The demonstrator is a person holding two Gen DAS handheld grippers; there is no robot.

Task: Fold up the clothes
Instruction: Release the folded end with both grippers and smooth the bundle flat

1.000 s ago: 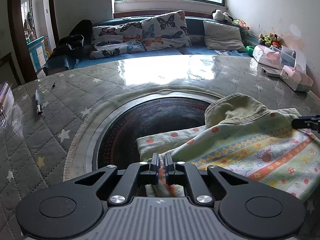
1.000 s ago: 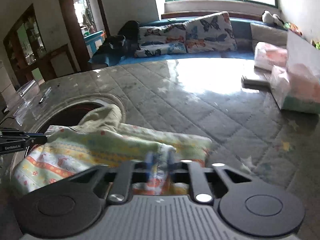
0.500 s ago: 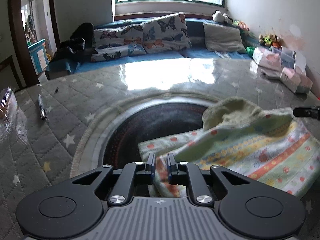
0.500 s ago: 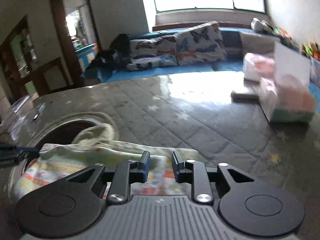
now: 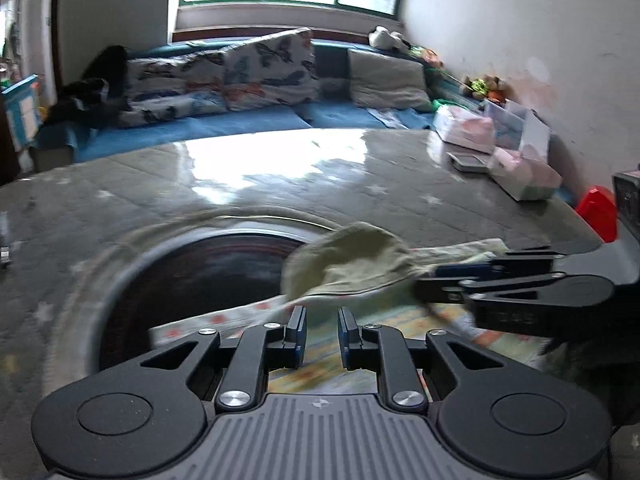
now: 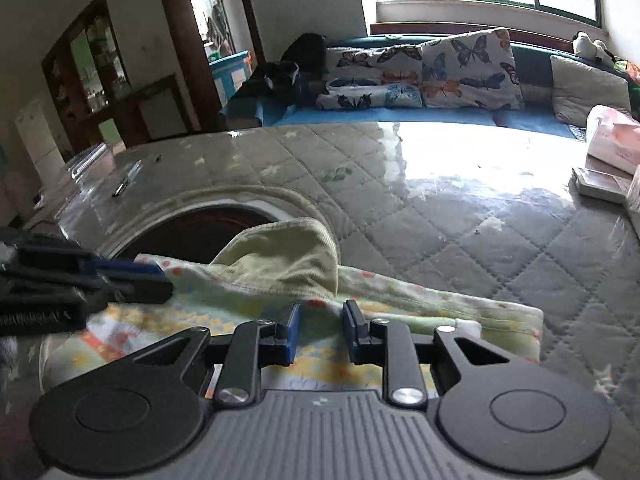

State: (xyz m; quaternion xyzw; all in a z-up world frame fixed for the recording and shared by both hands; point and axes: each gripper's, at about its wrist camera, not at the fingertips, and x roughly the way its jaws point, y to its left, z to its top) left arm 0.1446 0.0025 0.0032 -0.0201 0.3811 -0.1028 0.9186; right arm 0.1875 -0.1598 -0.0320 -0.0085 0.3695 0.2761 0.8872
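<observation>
I hold a two-finger tool in each hand, both aimed down at a folded garment (image 6: 384, 300) on a quilted grey desk (image 6: 460, 216). The garment is pale, printed with coloured bands and small red shapes, and its green hood (image 6: 288, 256) lies on top. Its hood end reaches over a dark round opening (image 5: 192, 276) sunk into the desk; the rest lies on the quilting beside that opening.

My left fingers (image 5: 321, 334) stand slightly apart with nothing pinched; they have just been opening, and the garment's near edge lies below the gap.

My right fingers (image 6: 319, 330) are likewise a little apart, gripping nothing, over the garment's near edge on the side away from the opening.

Beyond the garment are tissue packs (image 5: 520, 172) and a blue sofa with butterfly cushions (image 6: 424, 72).
</observation>
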